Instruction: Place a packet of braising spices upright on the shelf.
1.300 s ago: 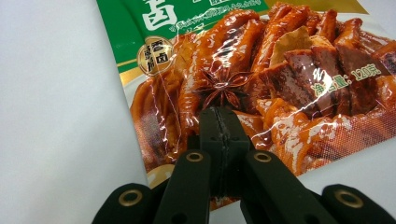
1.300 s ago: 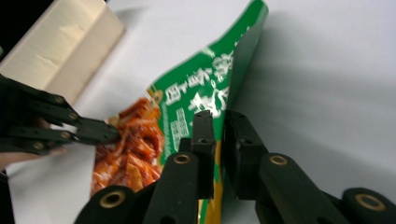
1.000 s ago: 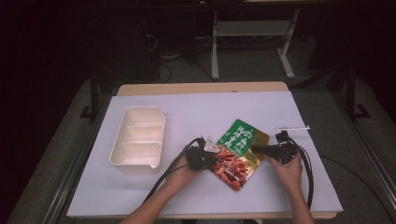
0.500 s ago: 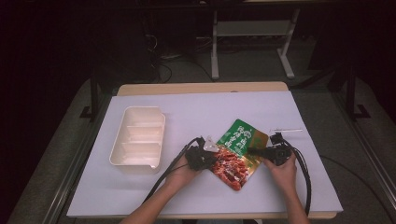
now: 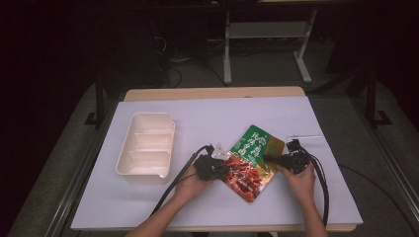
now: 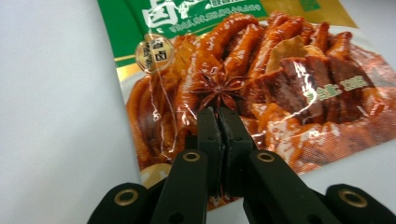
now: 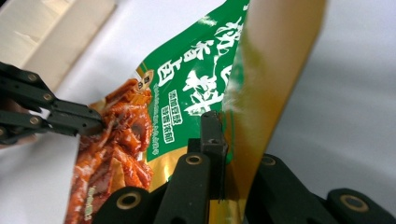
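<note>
A green and red food pouch (image 5: 253, 157) lies on the white table (image 5: 207, 118) between my two hands. My left gripper (image 5: 225, 168) is shut on the pouch's (image 6: 280, 84) near left edge, and its black jaws (image 6: 218, 114) meet over the printed meat. My right gripper (image 5: 268, 158) holds the right side. Its jaws (image 7: 222, 126) have just been closing with the gold edge of the pouch (image 7: 196, 79) between them, and that edge now stands folded up and pinched. The right gripper view also has the left gripper (image 7: 95, 123) biting the far edge.
A cream tray (image 5: 148, 116) with three compartments sits to the left of the pouch, and its wall (image 7: 56, 28) shows beyond the left gripper. Cables trail from both grippers toward the table's front edge. A thin white strip (image 5: 304, 137) lies behind the right hand.
</note>
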`<control>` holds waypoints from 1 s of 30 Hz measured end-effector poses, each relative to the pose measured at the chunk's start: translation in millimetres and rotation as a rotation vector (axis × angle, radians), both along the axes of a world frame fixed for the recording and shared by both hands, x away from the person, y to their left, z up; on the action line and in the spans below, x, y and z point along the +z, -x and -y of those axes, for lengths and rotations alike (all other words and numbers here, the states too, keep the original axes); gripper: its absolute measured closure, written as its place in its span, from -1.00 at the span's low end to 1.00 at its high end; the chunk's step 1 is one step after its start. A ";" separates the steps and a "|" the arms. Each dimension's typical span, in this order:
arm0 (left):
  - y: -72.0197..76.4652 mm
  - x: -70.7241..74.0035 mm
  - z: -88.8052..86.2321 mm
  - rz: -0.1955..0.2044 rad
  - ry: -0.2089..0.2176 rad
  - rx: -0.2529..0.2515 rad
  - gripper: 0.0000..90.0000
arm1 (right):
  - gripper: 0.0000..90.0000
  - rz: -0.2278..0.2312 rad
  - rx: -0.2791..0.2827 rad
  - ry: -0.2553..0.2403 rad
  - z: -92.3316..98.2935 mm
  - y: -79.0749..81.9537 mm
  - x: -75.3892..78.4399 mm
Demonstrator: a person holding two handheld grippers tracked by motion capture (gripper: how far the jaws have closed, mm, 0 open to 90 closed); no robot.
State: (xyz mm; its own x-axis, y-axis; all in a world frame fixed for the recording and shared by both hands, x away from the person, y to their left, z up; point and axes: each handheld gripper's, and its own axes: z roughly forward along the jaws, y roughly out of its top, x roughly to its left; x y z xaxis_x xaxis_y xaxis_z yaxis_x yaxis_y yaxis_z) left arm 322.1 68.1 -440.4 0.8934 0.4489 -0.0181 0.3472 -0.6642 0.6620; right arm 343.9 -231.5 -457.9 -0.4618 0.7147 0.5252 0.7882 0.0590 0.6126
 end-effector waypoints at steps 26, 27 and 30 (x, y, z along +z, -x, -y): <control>50.0 16.1 -44.0 0.026 0.180 -0.051 0.63 | 0.98 0.123 0.038 0.053 -16.8 5.4 69.2; 52.1 16.2 -45.4 0.024 0.190 -0.050 0.61 | 0.98 0.141 0.047 0.057 -20.5 6.2 74.9; 58.2 16.5 -51.8 0.029 0.191 -0.056 0.57 | 0.98 0.160 0.061 0.068 -26.1 6.7 82.7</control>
State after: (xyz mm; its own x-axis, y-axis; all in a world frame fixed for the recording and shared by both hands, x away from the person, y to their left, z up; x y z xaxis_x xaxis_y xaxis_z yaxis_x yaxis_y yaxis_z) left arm 263.9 119.9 -423.9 0.9181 0.3898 -0.0719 0.2921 -0.5428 0.7874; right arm 337.2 -205.3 -375.2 -0.5789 0.7145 0.3930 0.6750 0.1494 0.7226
